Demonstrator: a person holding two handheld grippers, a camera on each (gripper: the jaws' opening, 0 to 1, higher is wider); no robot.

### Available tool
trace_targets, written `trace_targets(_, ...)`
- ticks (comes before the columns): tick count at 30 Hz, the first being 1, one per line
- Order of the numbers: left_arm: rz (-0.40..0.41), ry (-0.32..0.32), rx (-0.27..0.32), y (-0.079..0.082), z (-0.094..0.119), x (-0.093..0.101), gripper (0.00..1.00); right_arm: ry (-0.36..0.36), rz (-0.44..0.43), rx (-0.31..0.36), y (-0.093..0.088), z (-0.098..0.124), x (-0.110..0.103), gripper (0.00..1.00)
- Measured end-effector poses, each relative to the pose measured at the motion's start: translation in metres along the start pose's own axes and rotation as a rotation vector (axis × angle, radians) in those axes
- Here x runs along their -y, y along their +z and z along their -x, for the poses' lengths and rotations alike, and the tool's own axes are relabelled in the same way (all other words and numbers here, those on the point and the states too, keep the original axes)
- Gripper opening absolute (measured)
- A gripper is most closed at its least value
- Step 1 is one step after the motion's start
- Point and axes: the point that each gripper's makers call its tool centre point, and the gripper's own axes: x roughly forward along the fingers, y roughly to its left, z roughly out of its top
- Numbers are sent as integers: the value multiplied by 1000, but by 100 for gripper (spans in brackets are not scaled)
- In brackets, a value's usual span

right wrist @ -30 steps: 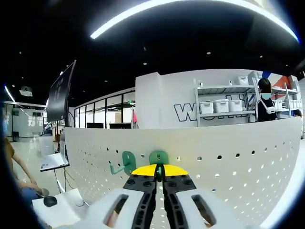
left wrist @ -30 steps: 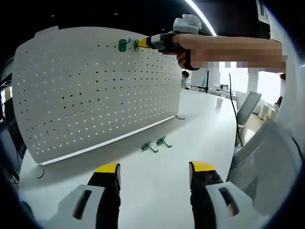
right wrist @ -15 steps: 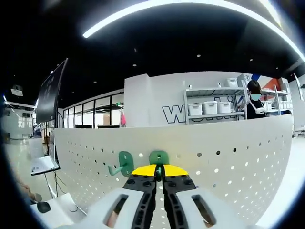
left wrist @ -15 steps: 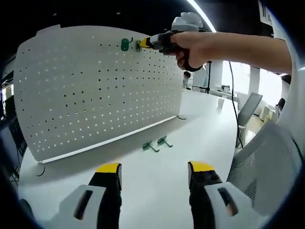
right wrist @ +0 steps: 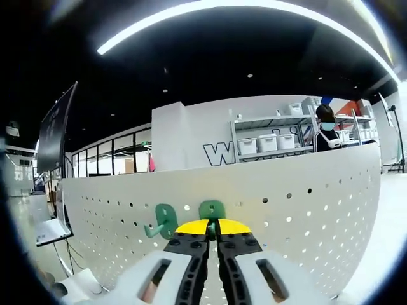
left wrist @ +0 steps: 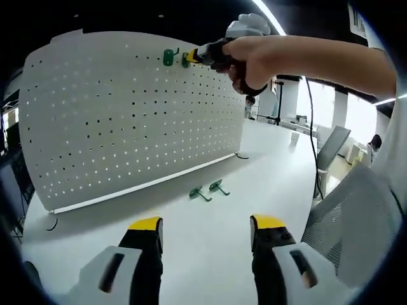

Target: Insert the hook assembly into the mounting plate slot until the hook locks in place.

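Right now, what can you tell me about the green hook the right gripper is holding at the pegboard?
The green hook looks like glossy plastic, with a rounded back plate against the white pegboard near its top edge. The right gripper has its yellow-tipped jaws shut on the hook's lower part. A second green hook hangs beside it. Whether it has locked can't be told.

In the left gripper view the pegboard [left wrist: 133,114] stands upright on the worktop [left wrist: 254,165], filling ten to twelve o'clock. Near its top edge at twelve o'clock one hook [left wrist: 168,58] hangs just left of the right tongs [left wrist: 191,58]. Two spare hooks [left wrist: 208,190] lie on the worktop before the board, ahead of the left tongs [left wrist: 206,229].
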Motion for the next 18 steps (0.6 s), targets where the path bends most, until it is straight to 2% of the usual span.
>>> trace_targets(9, 6, 5, -1, 0, 1, 0, 57, -28, -46, -9, -1, -1, 1, 2)
trace_targets(18, -1, 0, -9, -4, -1, -1, 56, -25, -58, -10, -2, -1, 1, 2)
